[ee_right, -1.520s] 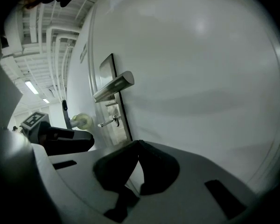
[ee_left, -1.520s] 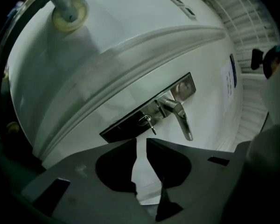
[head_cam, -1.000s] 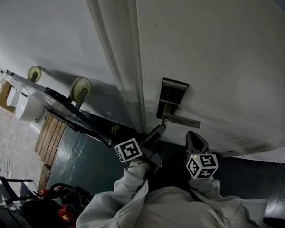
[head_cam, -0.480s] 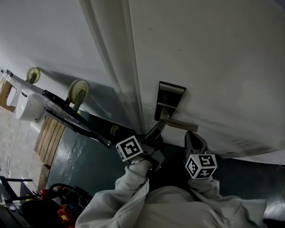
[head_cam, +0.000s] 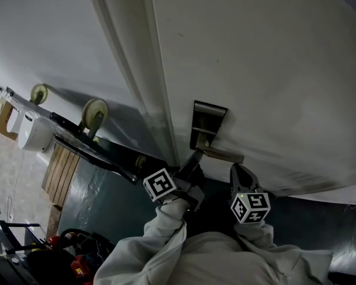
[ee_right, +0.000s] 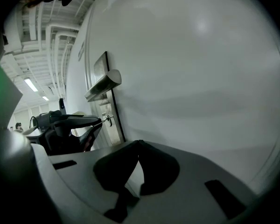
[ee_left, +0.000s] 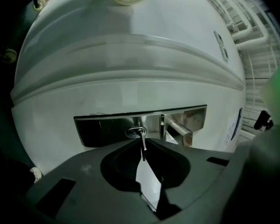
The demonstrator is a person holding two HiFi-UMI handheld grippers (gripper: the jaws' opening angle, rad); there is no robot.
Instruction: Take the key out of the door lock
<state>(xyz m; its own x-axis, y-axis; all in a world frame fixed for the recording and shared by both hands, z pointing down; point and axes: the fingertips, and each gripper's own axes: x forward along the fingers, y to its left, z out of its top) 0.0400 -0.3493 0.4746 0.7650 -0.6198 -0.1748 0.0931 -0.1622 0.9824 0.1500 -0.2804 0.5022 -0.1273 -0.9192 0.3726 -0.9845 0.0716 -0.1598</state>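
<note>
Obs: key (ee_left: pixel 143 149) sits in the lock (ee_left: pixel 136 132), just left of the door handle (ee_left: pixel 179 129) — left tongs (ee_left: pixel 142 139) closing on its head, lined up with the shaft, likely for a straight pull. The right tongs (ee_right: pixel 138 143), clenched and empty, hang right of the handle — clear.

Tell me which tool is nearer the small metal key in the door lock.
Left. The left tool is closing its jaws on the small metal key between them; the right tool, shut and empty, hangs apart to its right.
</note>
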